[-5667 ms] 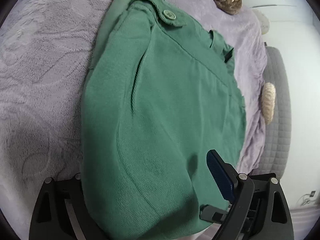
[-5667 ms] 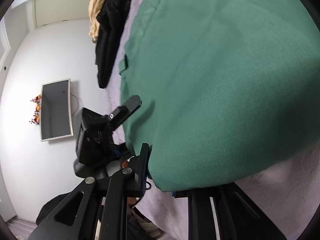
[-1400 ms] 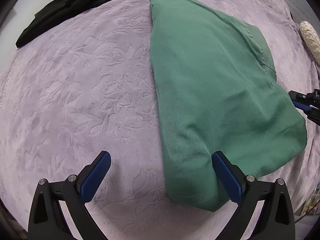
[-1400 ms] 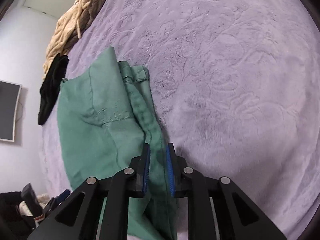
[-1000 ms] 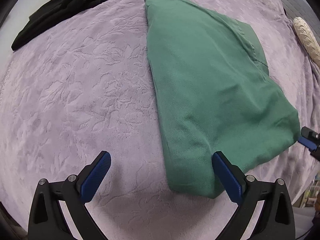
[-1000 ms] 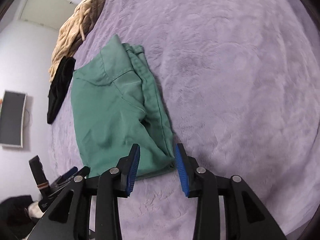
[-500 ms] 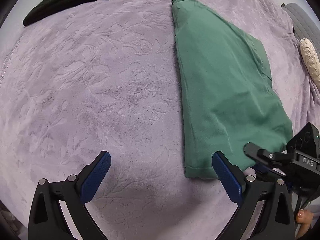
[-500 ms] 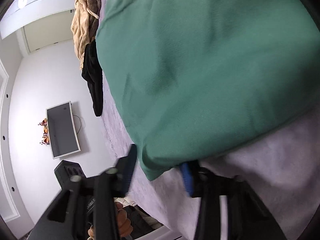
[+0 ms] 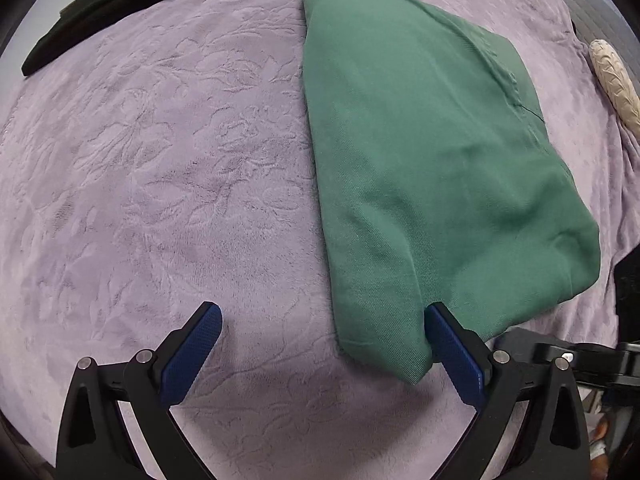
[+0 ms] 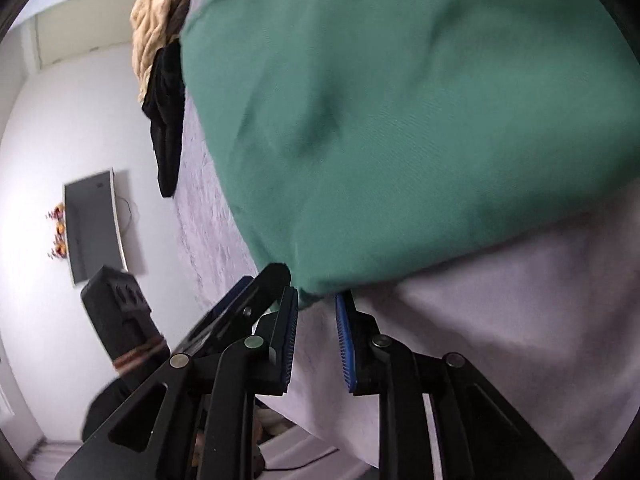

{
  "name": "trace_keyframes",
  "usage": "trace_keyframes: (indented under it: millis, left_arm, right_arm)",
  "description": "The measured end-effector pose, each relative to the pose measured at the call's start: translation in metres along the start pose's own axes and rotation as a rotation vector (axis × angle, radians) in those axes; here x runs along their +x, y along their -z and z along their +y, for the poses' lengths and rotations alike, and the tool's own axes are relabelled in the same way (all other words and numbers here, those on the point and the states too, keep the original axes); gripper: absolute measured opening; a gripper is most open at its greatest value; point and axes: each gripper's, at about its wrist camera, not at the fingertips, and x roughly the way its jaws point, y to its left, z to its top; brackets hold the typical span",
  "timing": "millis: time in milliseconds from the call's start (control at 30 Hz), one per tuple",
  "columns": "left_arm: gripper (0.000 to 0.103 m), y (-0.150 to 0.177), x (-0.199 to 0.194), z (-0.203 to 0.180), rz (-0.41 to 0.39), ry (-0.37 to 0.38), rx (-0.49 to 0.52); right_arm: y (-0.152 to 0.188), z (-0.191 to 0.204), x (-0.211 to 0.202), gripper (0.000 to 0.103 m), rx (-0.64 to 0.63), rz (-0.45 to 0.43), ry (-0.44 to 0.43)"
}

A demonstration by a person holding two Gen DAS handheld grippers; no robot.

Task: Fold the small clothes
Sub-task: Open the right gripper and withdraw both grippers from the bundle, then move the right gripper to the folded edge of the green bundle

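Note:
A folded green garment (image 9: 432,168) lies on the purple bedspread (image 9: 168,184). My left gripper (image 9: 324,340) is open wide just above the bed; the garment's near corner lies between its blue pads, against the right pad (image 9: 452,344). In the right wrist view the same green garment (image 10: 400,120) fills the upper frame. My right gripper (image 10: 316,320) is open with a narrow gap, its tips at the garment's lower corner, nothing clamped. The right gripper's body shows in the left wrist view at the lower right edge (image 9: 580,360).
A black garment (image 9: 120,4) and a beige knitted one (image 10: 160,20) lie at the far side of the bed. A cream cushion (image 9: 616,80) sits at the right. A wall screen (image 10: 92,224) is beyond the bed edge.
Both grippers let go of the garment after laying it folded. The left gripper stayed open and moved closer to the near corner. The right gripper swung low to the garment's edge.

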Motion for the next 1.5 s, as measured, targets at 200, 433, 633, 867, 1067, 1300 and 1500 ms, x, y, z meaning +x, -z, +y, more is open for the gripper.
trace_keyframes:
  millis: [200,433,633,867,1067,1300,1500]
  left_arm:
    - [0.102,0.003,-0.003,0.003,-0.011,-0.015,0.01]
    - [0.102,0.003,0.002,-0.023,-0.012,-0.039,0.014]
    - [0.102,0.001,-0.005,-0.029,-0.007,-0.052,-0.004]
    - [0.102,0.007,-0.013,-0.036,-0.007,-0.075,0.01]
    - [0.102,0.012,-0.018,-0.038,0.014,-0.08,0.007]
    - [0.102,0.005,-0.021,-0.041,0.021,-0.101,0.017]
    - [0.102,-0.007,-0.027,-0.042,0.002,-0.129,0.027]
  right_arm:
    - [-0.018,0.006,-0.075,0.023,-0.169,-0.225,0.249]
    - [-0.033,-0.069,-0.073,0.018,0.008,-0.149,0.289]
    - [-0.013,-0.064,-0.094,0.02,-0.002,-0.142,0.281]
    - [-0.015,-0.043,-0.101,0.062,-0.029,-0.169,0.28]
    - [-0.014,-0.031,-0.095,0.066,-0.045,-0.16,0.263]
    - [-0.018,-0.015,-0.089,0.074,-0.067,-0.153,0.248]
    - [-0.031,0.005,-0.093,0.08,-0.086,-0.162,0.194]
